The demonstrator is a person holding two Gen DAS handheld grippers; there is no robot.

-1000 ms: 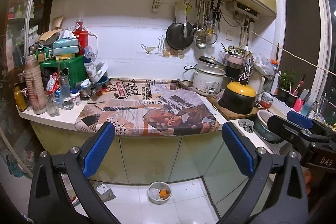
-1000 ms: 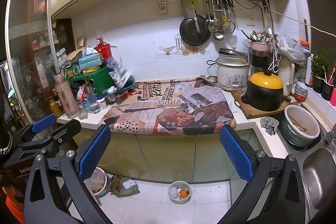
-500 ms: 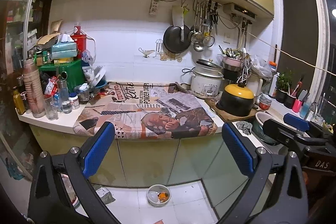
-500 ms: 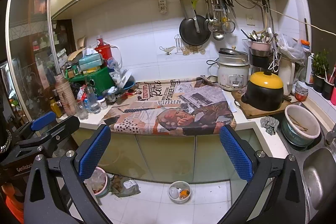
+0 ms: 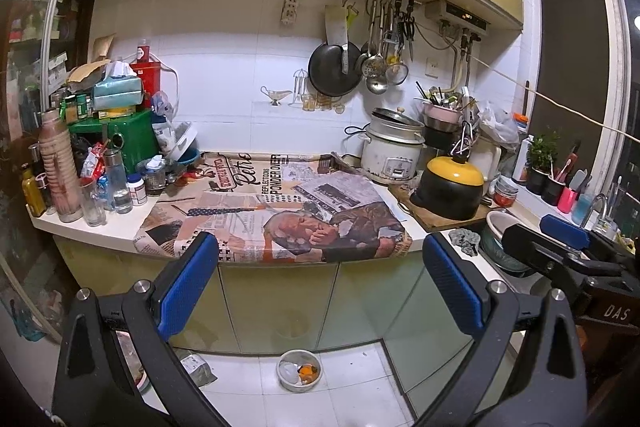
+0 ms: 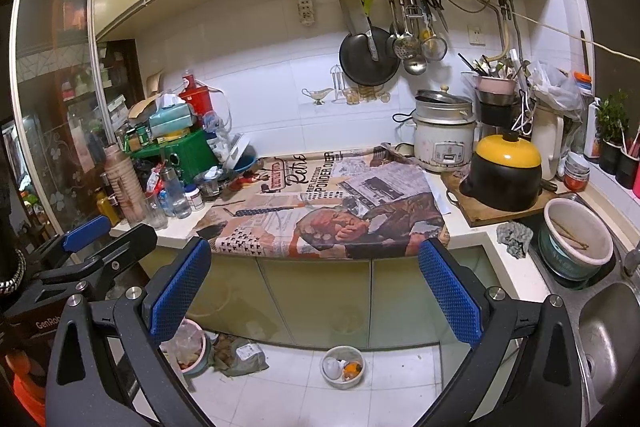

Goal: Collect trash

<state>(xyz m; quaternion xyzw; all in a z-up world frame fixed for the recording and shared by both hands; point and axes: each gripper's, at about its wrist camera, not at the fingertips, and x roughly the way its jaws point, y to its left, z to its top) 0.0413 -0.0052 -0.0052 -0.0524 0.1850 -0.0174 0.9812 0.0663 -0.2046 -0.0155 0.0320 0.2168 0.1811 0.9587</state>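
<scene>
My left gripper (image 5: pixel 320 283) is open and holds nothing. It hangs in the air in front of the kitchen counter (image 5: pixel 80 227). My right gripper (image 6: pixel 314 291) is open too, level with the cabinet doors, and it also shows at the right of the left wrist view (image 5: pixel 560 243). A printed newspaper sheet (image 5: pixel 276 211) covers the middle of the counter and droops over its front edge. On the floor are a small bowl of scraps (image 6: pixel 343 366), a pink bin of rubbish (image 6: pixel 188 347) and a crumpled bag (image 6: pixel 240 355).
Bottles, jars and a green box (image 5: pixel 132 139) crowd the counter's left end. A rice cooker (image 6: pixel 444 143) and a black pot with a yellow lid (image 6: pixel 504 175) stand at the right, beside a basin (image 6: pixel 576 239) and the sink (image 6: pixel 612 323). Pans and utensils hang on the wall.
The left wrist view has shifted slightly, with the counter a little smaller in it, as if the left gripper drew back. The right view is nearly the same. Both grippers stay open.
</scene>
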